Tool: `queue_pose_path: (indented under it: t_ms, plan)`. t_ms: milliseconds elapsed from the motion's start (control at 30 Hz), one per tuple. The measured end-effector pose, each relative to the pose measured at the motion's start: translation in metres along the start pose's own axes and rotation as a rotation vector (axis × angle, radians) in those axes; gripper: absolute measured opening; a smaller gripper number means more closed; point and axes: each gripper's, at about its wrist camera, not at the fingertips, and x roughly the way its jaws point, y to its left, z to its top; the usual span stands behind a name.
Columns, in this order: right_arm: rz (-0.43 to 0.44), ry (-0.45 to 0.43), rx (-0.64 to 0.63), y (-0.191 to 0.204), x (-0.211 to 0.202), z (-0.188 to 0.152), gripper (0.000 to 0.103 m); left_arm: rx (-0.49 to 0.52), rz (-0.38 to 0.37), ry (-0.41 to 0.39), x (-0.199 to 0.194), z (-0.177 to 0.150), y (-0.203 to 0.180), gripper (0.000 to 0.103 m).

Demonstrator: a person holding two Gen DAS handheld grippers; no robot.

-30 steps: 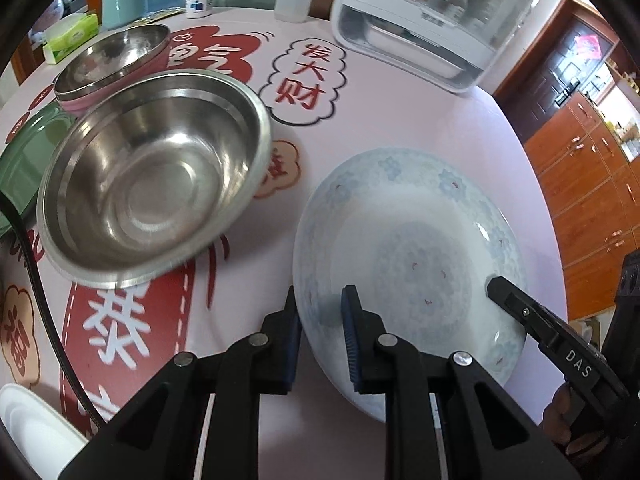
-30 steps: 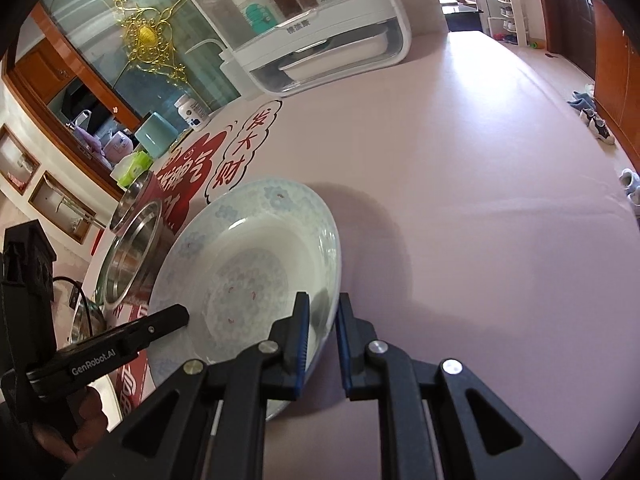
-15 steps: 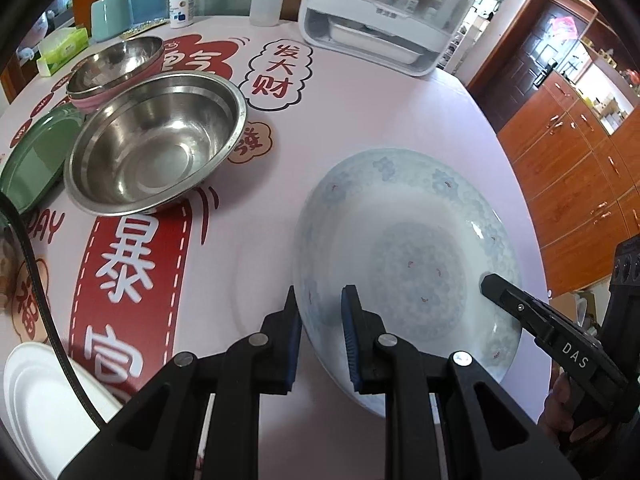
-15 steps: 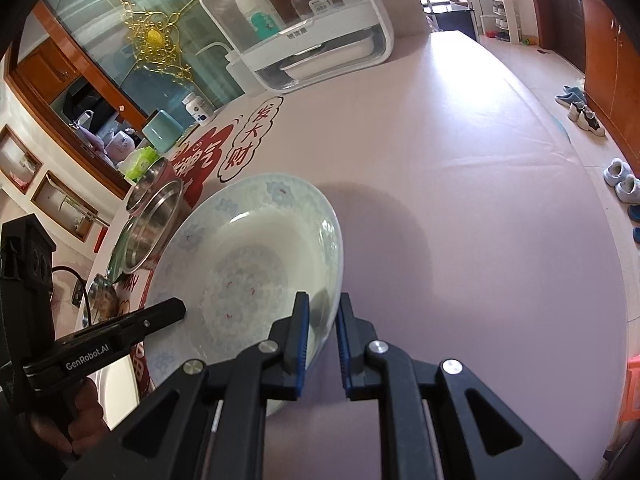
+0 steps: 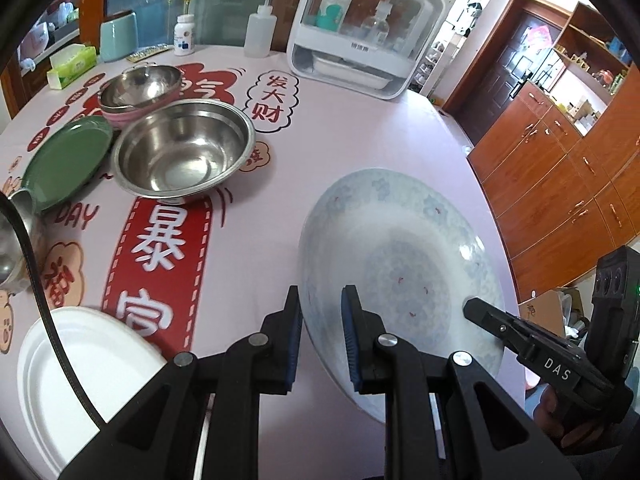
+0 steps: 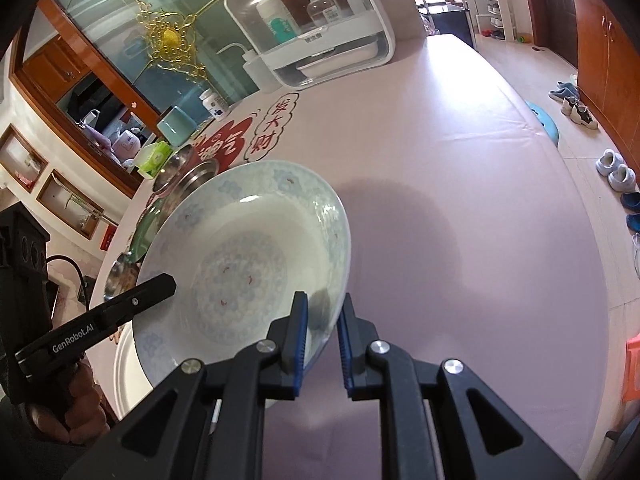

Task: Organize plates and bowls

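A large white porcelain bowl with a pale blue pattern [image 5: 404, 264] is held above the table by both grippers. My left gripper [image 5: 320, 336] is shut on its near-left rim. My right gripper [image 6: 322, 332] is shut on its near-right rim; the bowl also shows in the right wrist view [image 6: 240, 264]. On the table to the left stand a big steel bowl [image 5: 184, 152], a smaller steel bowl on a pink bowl [image 5: 140, 88], a green plate [image 5: 64, 160] and a white plate [image 5: 80, 380].
A white lidded container with bottles [image 5: 360, 40] stands at the far edge, with a squeeze bottle [image 5: 260, 32], a pill bottle [image 5: 184, 36], a teal cup [image 5: 118, 38] and a tissue pack [image 5: 72, 66]. A steel item [image 5: 12, 240] sits at the left edge. Wooden cabinets [image 5: 560, 160] stand on the right.
Both grippers have lifted the porcelain bowl higher and drawn it back from the steel bowls. The white plate and more of the table have come into the left wrist view.
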Motion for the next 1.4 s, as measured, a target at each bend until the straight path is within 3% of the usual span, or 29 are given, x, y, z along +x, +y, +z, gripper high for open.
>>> queue_pose_path:
  t_ms: [367, 767, 1100, 1400]
  plan:
    - [0.032, -0.020, -0.098, 0.050, -0.016, -0.025, 0.014, -0.044, 0.008, -0.067, -0.054, -0.035, 0.033, 0.017]
    - [0.077, 0.020, -0.177, 0.099, -0.012, -0.050, 0.014, -0.107, 0.058, -0.097, -0.099, -0.073, 0.074, 0.017]
    - [0.118, 0.072, -0.230, 0.145, 0.003, -0.075, 0.015, -0.161, 0.107, -0.088, -0.126, -0.092, 0.121, 0.017]
    - [0.110, 0.129, -0.212, 0.175, 0.028, -0.093, 0.015, -0.171, 0.124, -0.026, -0.133, -0.098, 0.162, 0.017]
